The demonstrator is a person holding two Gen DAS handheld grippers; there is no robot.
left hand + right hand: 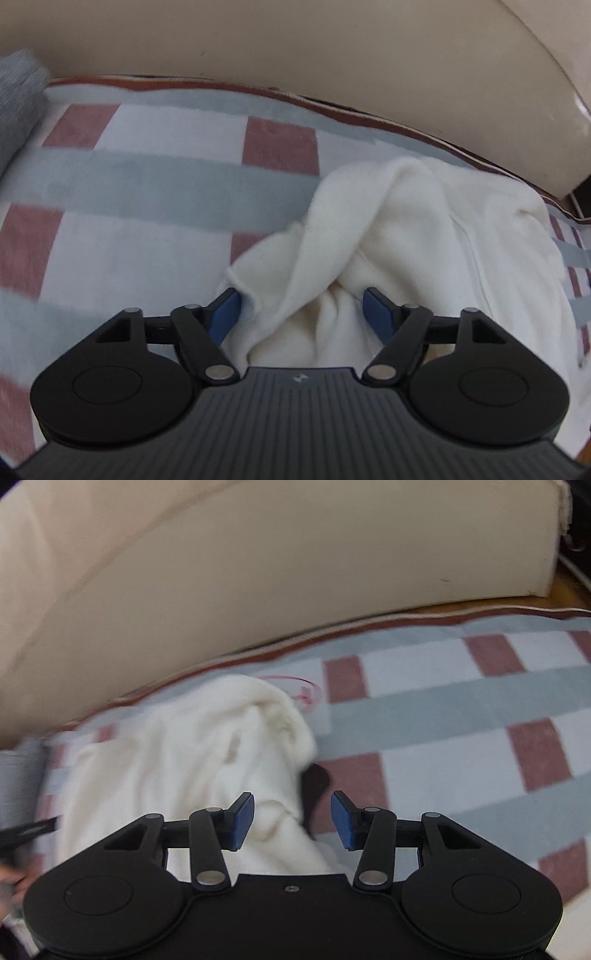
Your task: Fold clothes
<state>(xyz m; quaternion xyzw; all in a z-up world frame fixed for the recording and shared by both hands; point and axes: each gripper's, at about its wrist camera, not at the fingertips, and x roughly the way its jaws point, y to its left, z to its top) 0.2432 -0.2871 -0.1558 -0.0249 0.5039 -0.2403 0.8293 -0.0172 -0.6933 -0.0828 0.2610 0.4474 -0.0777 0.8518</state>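
A cream-white fleecy garment [424,229] lies bunched on a checked blanket [155,184]. My left gripper [301,314] is open, its blue pads on either side of a raised fold of the garment's left part. In the right wrist view the same garment [177,746] lies crumpled to the left. My right gripper [291,819] is open, and the garment's right edge lies between its pads. A clear pink hanger [303,690] pokes out behind the garment.
The blanket [443,716] has white, grey and dull-red squares. A beige cushioned backrest [295,40] runs along its far edge, also in the right wrist view [258,572]. A grey knitted cloth [18,107] lies at the far left.
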